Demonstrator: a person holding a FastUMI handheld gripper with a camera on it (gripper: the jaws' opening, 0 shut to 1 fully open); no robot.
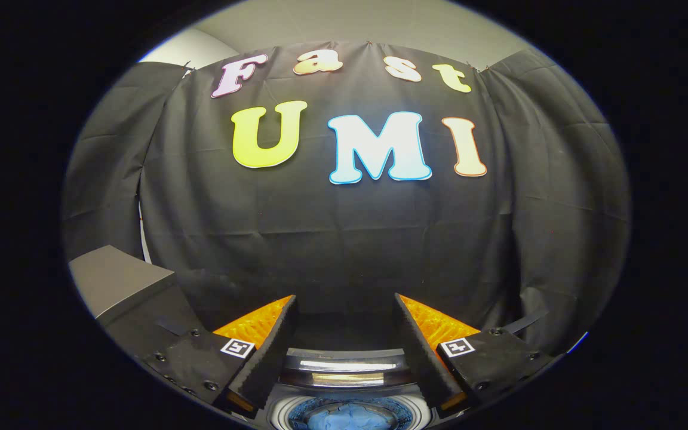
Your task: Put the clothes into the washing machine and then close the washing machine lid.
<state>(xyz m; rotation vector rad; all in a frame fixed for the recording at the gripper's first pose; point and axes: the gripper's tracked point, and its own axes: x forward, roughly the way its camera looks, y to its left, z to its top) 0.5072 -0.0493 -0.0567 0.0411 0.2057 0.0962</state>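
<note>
Presently the gripper point(346, 310) is held above the washing machine point(344, 370), its two fingers point(272, 352) spread wide apart with nothing between them but open air. Neither finger touches any object. Each finger carries a small square black-and-white marker point(237, 347) on its mounting block.

Below and between the fingers the top of the washing machine is visible: a dark glossy rear panel with bright reflected strips of light, and beneath it the round pale rim of the tub opening point(287, 412). The lid cannot be made out in a closed position over that opening; the drum is exposed to view.

Inside the drum lie the clothes point(350, 416), a crumpled mass of blue fabric resting low in the tub, directly beneath the gap between the fingers. How many garments make up the mass cannot be told. The clothes are well clear of both fingers.

Beyond the fingers hangs the booth wall point(344, 239) of black cloth, creased and pinned along its upper edge, with a pale ceiling or wall above it. To the left of the gripper, beside the left finger's block, stands a grey flat-topped box or cabinet point(117, 278), apart from the washing machine
</note>
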